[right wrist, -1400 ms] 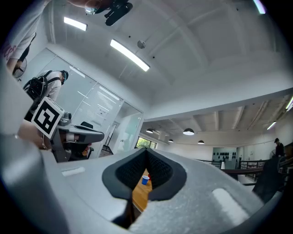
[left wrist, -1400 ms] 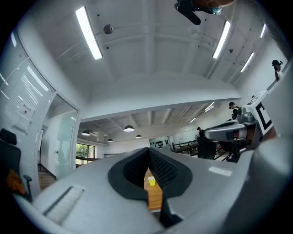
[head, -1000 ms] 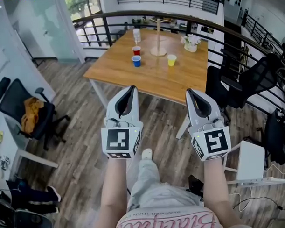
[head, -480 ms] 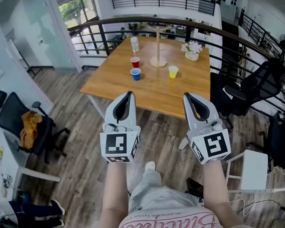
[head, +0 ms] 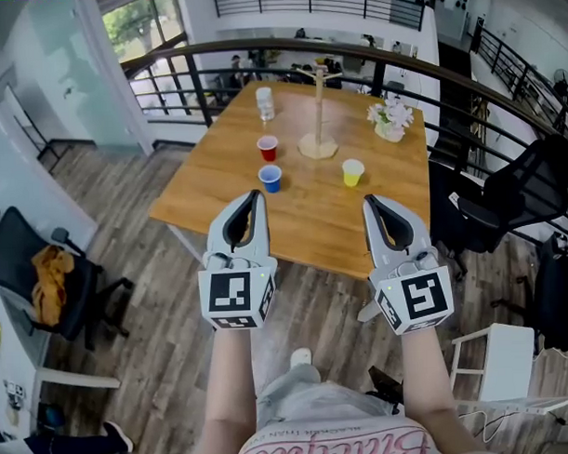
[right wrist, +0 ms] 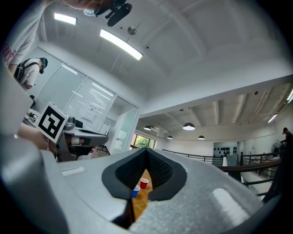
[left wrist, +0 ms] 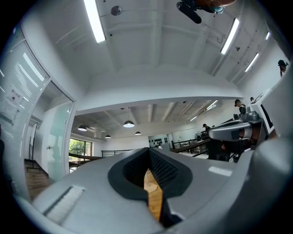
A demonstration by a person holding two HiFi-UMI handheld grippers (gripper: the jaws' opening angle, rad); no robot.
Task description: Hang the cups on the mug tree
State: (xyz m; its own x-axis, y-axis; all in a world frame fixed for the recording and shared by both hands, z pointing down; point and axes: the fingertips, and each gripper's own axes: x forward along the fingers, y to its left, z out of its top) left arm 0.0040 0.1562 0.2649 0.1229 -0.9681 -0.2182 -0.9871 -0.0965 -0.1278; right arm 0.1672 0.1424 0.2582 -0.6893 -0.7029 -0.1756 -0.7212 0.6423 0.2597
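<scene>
On the wooden table stand a red cup, a blue cup and a yellow cup. The wooden mug tree rises behind them on its round base, bare. My left gripper and right gripper are both shut and hold nothing, side by side over the table's near edge, well short of the cups. In the right gripper view the red cup and blue cup show through the gap of the shut right gripper. The left gripper view shows only tabletop there.
A clear bottle and a small flower pot stand at the table's far side. A black railing curves behind the table. Black office chairs sit to the right, another chair to the left, a white stool at lower right.
The table has come nearer and lower in the head view as the person walks toward it. Both grippers now reach over its near edge, still shut.
</scene>
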